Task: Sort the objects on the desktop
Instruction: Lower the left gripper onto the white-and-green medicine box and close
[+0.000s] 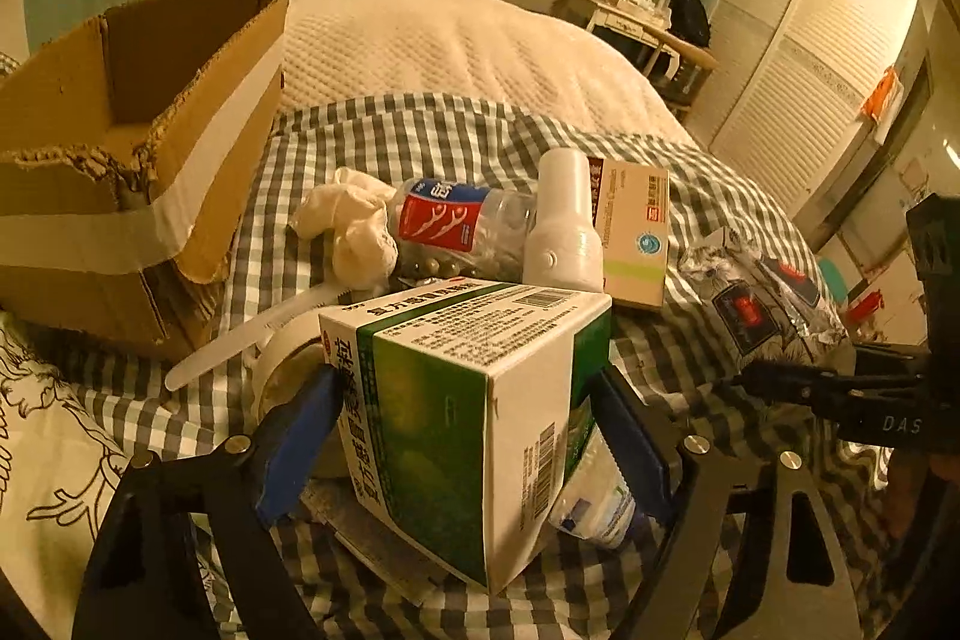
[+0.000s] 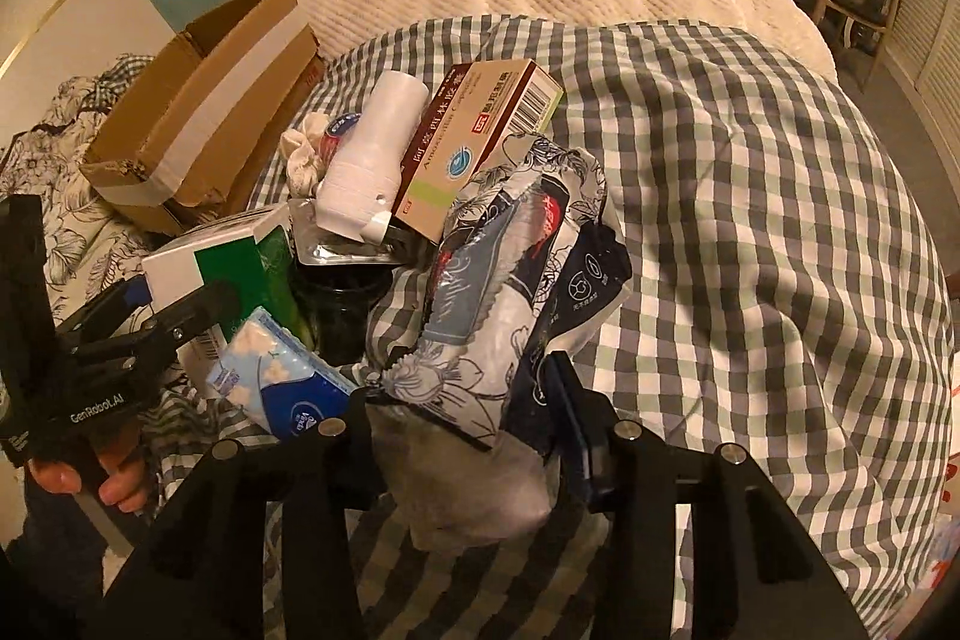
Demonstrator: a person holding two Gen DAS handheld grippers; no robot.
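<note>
My left gripper [image 1: 462, 412] is shut on a green and white medicine box [image 1: 468, 400], its blue pads pressed on both sides; the box also shows in the right wrist view [image 2: 216, 268]. My right gripper [image 2: 462, 400] is shut on a floral-printed snack bag [image 2: 498, 304], which also shows in the left wrist view [image 1: 762, 298]. Behind them lie a white bottle [image 1: 564, 220], an amoxicillin box [image 1: 636, 232], a clear jar with a red label [image 1: 462, 226], and a crumpled white cloth [image 1: 354, 220]. An open cardboard box [image 1: 120, 124] stands at the left.
A tissue pack [image 2: 282, 382] lies beside the medicine box, with a foil blister pack [image 2: 342, 244] and a dark glass jar [image 2: 342, 304] behind it. A white tape roll [image 1: 282, 358] and plastic stick [image 1: 240, 340] lie left. All rests on a checked blanket [image 2: 750, 220] on a bed.
</note>
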